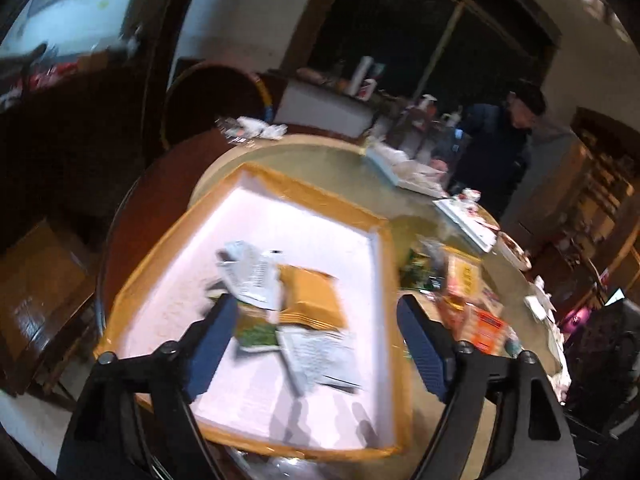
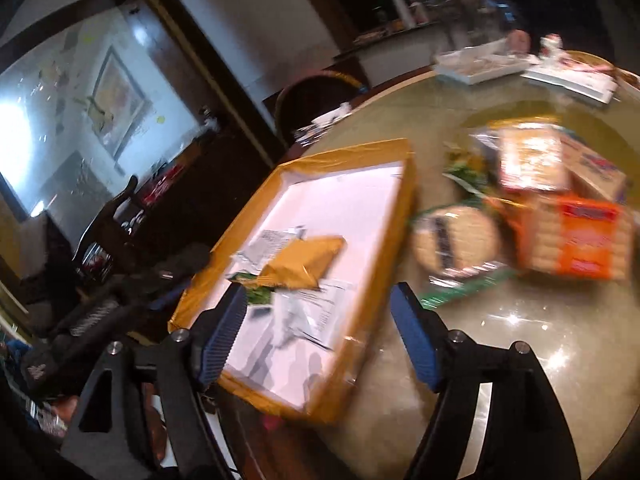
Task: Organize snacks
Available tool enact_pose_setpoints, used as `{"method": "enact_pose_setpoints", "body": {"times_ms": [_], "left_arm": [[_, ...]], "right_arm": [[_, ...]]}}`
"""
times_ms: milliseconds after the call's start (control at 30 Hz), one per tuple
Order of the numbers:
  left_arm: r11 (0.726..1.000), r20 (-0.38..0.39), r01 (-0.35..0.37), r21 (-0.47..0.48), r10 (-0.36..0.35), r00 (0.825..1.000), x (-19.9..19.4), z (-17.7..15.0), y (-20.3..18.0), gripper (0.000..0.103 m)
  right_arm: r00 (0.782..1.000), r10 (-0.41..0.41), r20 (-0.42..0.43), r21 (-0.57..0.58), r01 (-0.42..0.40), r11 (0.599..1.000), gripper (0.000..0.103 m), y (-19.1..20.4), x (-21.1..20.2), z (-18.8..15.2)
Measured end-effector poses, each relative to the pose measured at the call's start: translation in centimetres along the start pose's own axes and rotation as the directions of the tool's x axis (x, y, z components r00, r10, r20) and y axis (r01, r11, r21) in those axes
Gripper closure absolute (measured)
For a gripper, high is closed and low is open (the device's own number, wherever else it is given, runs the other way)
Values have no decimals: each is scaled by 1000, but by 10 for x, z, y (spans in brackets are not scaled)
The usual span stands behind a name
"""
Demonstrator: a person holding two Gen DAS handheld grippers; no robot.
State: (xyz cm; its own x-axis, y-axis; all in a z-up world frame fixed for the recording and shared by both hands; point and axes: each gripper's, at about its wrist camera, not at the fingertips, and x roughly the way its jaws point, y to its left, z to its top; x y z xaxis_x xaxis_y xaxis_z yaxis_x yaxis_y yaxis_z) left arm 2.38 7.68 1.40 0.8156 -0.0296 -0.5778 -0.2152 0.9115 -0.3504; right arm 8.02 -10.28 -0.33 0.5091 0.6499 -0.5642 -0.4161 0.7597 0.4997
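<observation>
Left gripper [image 1: 316, 320] and right gripper [image 2: 318, 308] are being held above the tray [image 1: 192, 216], fingers spread wide, nothing being gripped. Between the left fingers, one yellow packet [image 1: 310, 296], two white packets [image 1: 250, 276] and one green packet [image 1: 256, 332] are being shown lying overlapped in the tray. Beyond the right fingertip, outside the tray, one orange biscuit pack [image 2: 580, 236] and one round cracker pack [image 2: 456, 236] are being shown on the table [image 2: 520, 340], blurred.
</observation>
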Motion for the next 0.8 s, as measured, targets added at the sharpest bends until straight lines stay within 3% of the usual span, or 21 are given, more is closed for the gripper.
{"method": "enact_pose_setpoints", "body": {"times_ms": [333, 633, 800], "left_arm": [[987, -98, 96, 130, -83, 992, 8, -27, -74, 21], [977, -140, 130, 168, -107, 984, 13, -41, -97, 21], [974, -167, 139, 178, -110, 980, 16, -45, -104, 21]], "right_arm": [[999, -30, 17, 94, 28, 995, 28, -54, -44, -18], [999, -29, -18, 161, 32, 986, 28, -88, -54, -27], [998, -60, -18, 137, 62, 989, 28, -94, -54, -27]]}}
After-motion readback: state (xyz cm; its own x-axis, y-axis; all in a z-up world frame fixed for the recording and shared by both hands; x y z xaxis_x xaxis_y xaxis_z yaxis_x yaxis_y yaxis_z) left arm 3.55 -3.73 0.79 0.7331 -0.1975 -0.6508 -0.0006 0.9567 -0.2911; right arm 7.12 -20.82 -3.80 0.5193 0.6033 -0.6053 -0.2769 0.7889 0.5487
